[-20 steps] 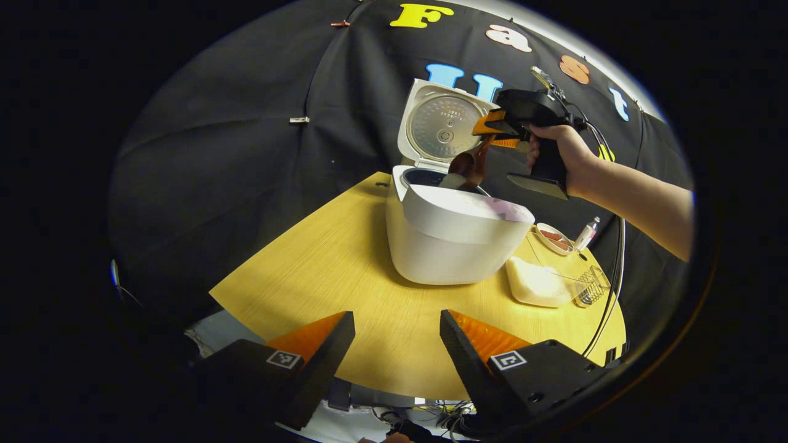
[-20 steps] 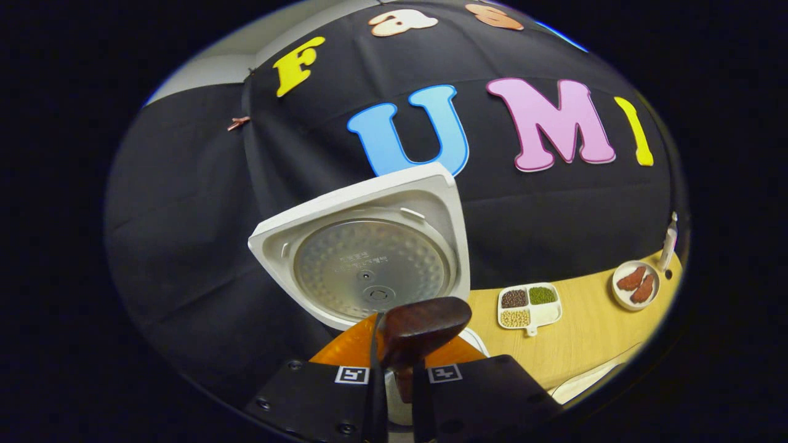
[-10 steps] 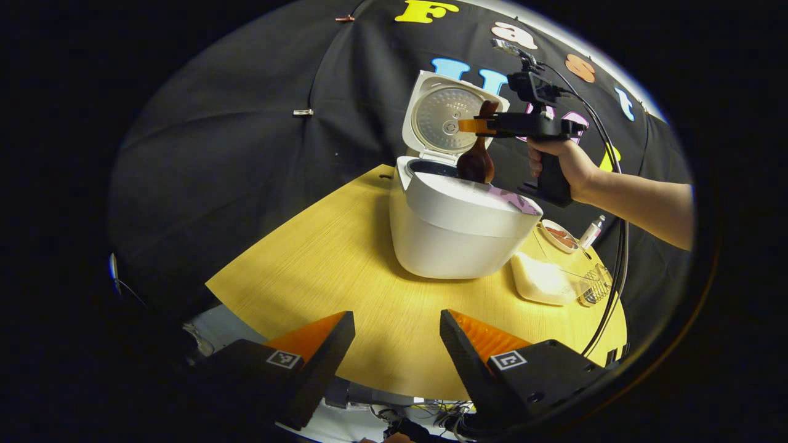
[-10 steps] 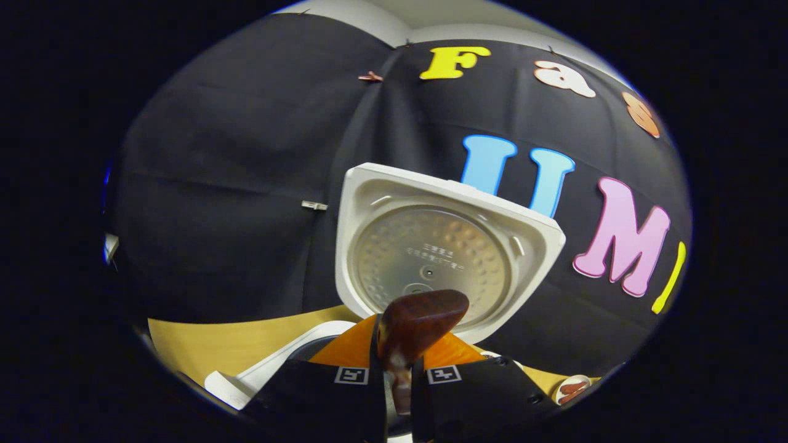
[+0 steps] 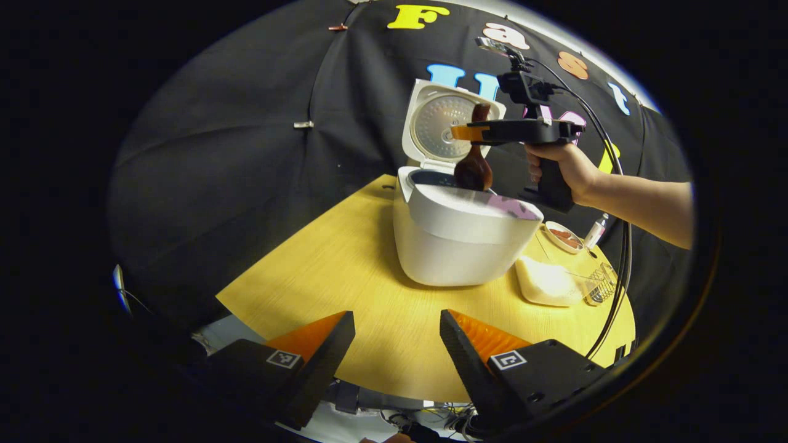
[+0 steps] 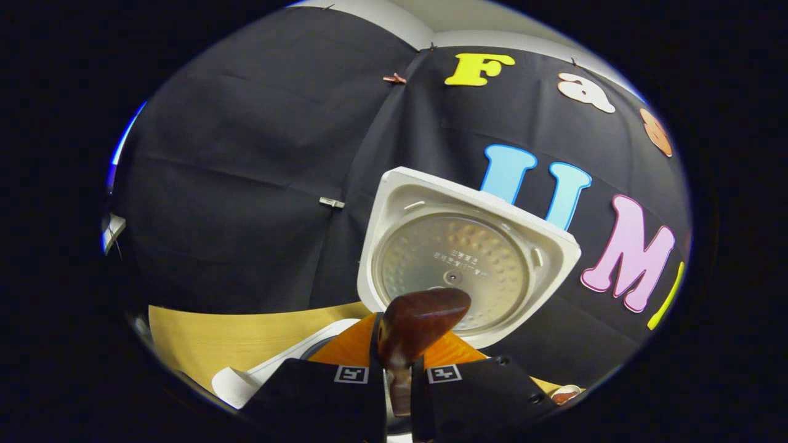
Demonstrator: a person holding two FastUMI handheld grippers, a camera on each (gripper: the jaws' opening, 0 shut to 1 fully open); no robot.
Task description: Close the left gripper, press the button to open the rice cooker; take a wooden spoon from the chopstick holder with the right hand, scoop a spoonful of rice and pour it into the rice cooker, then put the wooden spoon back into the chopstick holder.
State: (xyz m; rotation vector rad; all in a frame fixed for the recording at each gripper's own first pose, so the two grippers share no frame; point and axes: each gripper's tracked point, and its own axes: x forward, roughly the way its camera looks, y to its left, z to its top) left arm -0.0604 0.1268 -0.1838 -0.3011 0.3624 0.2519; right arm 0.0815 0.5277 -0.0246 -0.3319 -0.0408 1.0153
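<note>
Now the left gripper (image 5: 397, 335) idles low at the near table edge, jaws wide apart on nothing. Farther off, the right gripper (image 5: 469, 132) pinches the wooden spoon (image 5: 474, 165), handle up, bowl hanging over the open rice cooker (image 5: 462, 237); a second ago it was tipped, pouring, and now it's upright.

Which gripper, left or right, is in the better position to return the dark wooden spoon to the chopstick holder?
Right. The right gripper is shut on the dark wooden spoon, bowl hanging over the open white rice cooker. The left gripper is open and holds nothing, above the table's near edge.
</note>
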